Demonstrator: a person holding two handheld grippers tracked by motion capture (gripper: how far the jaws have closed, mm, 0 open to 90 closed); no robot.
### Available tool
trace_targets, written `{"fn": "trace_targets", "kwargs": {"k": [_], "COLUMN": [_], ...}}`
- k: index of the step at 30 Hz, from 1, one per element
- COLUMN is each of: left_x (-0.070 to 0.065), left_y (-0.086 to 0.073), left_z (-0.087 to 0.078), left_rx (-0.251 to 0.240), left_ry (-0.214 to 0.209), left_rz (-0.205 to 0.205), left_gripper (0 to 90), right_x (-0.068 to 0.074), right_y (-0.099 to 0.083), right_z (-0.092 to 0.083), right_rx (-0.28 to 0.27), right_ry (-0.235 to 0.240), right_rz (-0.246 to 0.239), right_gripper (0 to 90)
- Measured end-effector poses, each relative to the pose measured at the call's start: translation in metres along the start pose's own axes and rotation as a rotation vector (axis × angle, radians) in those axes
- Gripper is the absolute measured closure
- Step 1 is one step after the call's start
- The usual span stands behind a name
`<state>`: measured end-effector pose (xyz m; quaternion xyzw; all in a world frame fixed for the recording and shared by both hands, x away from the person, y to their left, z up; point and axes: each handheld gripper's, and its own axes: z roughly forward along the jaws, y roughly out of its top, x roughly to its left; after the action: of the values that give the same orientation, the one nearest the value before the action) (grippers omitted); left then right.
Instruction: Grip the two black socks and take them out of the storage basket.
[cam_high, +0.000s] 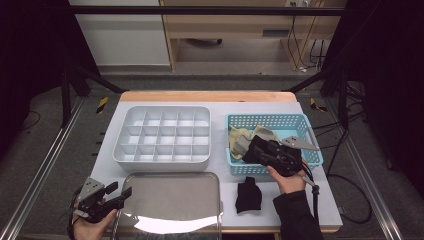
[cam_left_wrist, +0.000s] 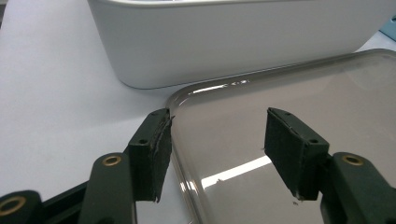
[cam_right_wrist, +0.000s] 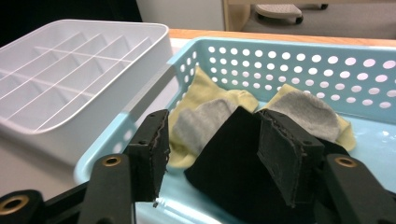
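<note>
The work here was with socks. The right gripper (cam_high: 261, 146) hung over the blue basket (cam_high: 310, 150), and its jaws stood apart with nothing pinched. No pad pressed on cloth. A black sock (cam_right_wrist: 233, 154) lay in the basket just under and between those jaws, bunched up into a soft peak.

That sock looked light and floppy. It would bend and sag when lifted, not stay stiff. It did not look slippery or easy to break. A good place to grab it seemed to be the top of the peak, where the cloth was folded thick, so the pads would catch more than 1 layer.

The left gripper (cam_high: 119, 194) rested at the near left corner of the table, over the edge of the metal tray (cam_high: 200, 186). Its jaws were wide apart too, and held nothing.

Now the count. There were 2 black socks: 1 in the basket and 1 more black sock (cam_high: 248, 195) lying flat on the white table between the tray and the person's right sleeve. There were 2 yellow and grey socks (cam_right_wrist: 205, 116) at the back of the basket. There was 1 blue basket, 1 metal tray, and 1 white divided box (cam_high: 162, 134) with many small cells, all bare. There were 2 grippers.
</note>
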<state>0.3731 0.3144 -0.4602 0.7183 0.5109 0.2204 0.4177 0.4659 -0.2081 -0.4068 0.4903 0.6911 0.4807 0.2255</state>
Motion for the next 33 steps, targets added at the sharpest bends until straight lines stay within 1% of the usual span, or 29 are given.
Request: {"fn": "trace_targets", "kwargs": {"k": [5,6,10,11,12,14,19,22,25,26,27,29,33], "left_x": [0.000,0.000,0.001,0.001,0.001,0.001,0.001,0.001,0.001,0.001,0.001,0.001,0.001], "left_y": [0.000,0.000,0.000,0.000,0.000,0.000,0.000,0.000,0.000,0.000,0.000,0.000,0.000], "left_z": [0.000,0.000,0.000,0.000,0.000,0.000,0.000,0.000,0.001,0.001,0.000,0.000,0.000], "left_rx": [0.001,0.001,0.001,0.000,0.001,0.003,0.005,0.004,0.006,0.006,0.004,0.004,0.004], "left_ry": [0.001,0.002,0.002,0.000,0.001,0.003,0.003,0.002,0.002,0.002,0.002,0.002,0.002], "left_rz": [0.000,0.000,0.001,-0.002,-0.002,0.002,0.003,0.003,0.003,0.003,0.004,0.003,0.003], "left_gripper": [40.4,40.4,40.5,40.5,40.5,40.5,40.5,40.6,40.6,40.6,40.7,40.7,40.8], "right_x": [-0.003,-0.003,-0.007,-0.009,-0.009,-0.011,-0.010,-0.010,-0.010,-0.010,-0.010,-0.010,-0.011], "right_y": [0.005,0.005,0.008,0.008,0.008,0.006,0.006,0.006,0.006,0.006,0.006,0.005,0.002], "right_z": [0.021,0.026,0.038,0.040,0.042,0.046,0.050,0.052,0.054,0.054,0.055,0.056,0.058], "right_rx": [0.022,0.027,0.039,0.042,0.049,0.068,0.078,0.099,0.125,0.125,0.145,0.172,0.211], "right_ry": [-0.035,-0.046,-0.078,-0.077,-0.080,-0.098,-0.136,-0.154,-0.161,-0.161,-0.167,-0.177,-0.169], "right_rz": [0.025,0.022,0.033,0.048,0.055,0.048,0.052,0.056,0.053,0.053,0.055,0.049,0.043], "right_gripper": [41.8,41.4,40.3,40.3,40.2,40.2,41.0,43.1,49.2,49.2,57.9,64.9,80.0]}}
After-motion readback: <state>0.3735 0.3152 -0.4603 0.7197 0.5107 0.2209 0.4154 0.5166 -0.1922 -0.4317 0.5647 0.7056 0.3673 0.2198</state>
